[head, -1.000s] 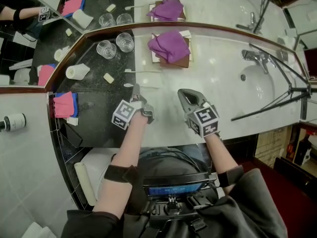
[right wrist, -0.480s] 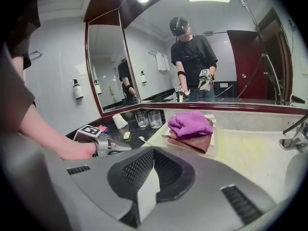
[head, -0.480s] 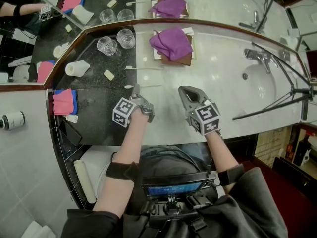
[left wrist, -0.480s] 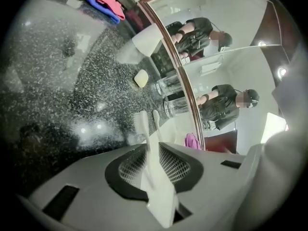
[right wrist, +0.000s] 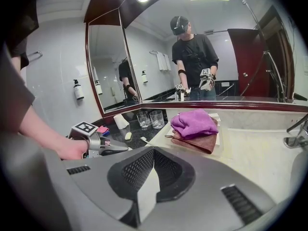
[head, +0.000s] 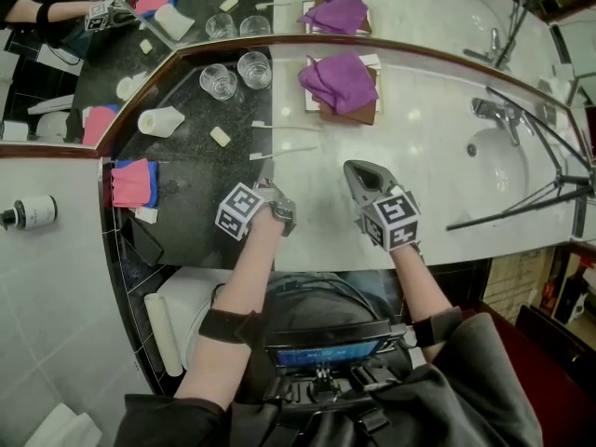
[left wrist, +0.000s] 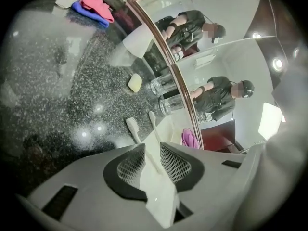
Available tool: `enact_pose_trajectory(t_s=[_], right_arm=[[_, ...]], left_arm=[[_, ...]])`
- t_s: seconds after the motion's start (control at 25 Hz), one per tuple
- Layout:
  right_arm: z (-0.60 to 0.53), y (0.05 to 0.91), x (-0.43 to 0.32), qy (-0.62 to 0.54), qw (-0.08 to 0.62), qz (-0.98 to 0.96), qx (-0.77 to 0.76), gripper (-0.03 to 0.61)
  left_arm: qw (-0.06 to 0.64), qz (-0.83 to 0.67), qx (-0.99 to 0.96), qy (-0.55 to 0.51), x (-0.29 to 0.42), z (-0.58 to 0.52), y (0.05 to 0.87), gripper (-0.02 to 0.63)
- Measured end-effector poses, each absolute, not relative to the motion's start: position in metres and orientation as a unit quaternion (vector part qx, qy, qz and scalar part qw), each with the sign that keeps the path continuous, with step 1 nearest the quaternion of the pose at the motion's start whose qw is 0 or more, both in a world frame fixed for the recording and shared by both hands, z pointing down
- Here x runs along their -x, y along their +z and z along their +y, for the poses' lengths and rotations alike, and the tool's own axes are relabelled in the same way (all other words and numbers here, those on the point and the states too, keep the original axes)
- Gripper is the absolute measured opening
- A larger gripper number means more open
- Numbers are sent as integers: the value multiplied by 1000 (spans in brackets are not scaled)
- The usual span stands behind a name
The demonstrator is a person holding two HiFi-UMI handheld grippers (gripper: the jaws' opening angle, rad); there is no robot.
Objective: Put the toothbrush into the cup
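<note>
Two white toothbrushes lie on the counter where black stone meets pale marble, the nearer one (head: pixel 279 154) (left wrist: pixel 131 125) and the farther one (head: pixel 279 125) (left wrist: pixel 151 118). Two clear glass cups (head: pixel 218 81) (head: pixel 253 68) (left wrist: pixel 163 83) stand upright by the mirror. My left gripper (head: pixel 264 184) (left wrist: pixel 149 162) is low over the nearer toothbrush. Its jaws have just been opening and stand slightly apart, with that brush's handle running between them, not pressed. My right gripper (head: pixel 359 171) (right wrist: pixel 153 152) hovers over the marble to the right, shut on nothing.
A purple towel (head: pixel 341 77) (right wrist: pixel 195 121) lies on a brown cloth behind the right gripper. A soap bar (head: pixel 220 136), a tipped white paper cup (head: pixel 160 121) and a pink cloth (head: pixel 132 182) sit on the black stone. The sink (head: pixel 498 166) and tap are at the right.
The left gripper's jaws have parted and it has sunk a little toward the counter, by the nearer toothbrush. The right gripper has stayed put.
</note>
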State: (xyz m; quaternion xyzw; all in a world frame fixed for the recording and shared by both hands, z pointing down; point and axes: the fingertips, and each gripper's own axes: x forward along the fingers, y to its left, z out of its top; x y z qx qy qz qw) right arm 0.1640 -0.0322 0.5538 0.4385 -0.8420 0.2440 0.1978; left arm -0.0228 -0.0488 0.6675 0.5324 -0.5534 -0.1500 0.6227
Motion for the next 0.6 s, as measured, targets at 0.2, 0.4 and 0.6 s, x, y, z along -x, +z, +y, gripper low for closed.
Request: enact_pose_trajectory(t_s=[0.2,0.4,0.6], right_arm=[[-36,553,-170,247,191,-837,-449,17],[-34,547,-174,242,189,-834,-458,17],[-32,541,-172,249,171,-828,-472,17]], left_arm=[[572,-530,-613,-124,25,-58,621,89],[477,-508,-713,-84,35,-65,558,13],[385,-497,-778,-21,54,-61,516,3]])
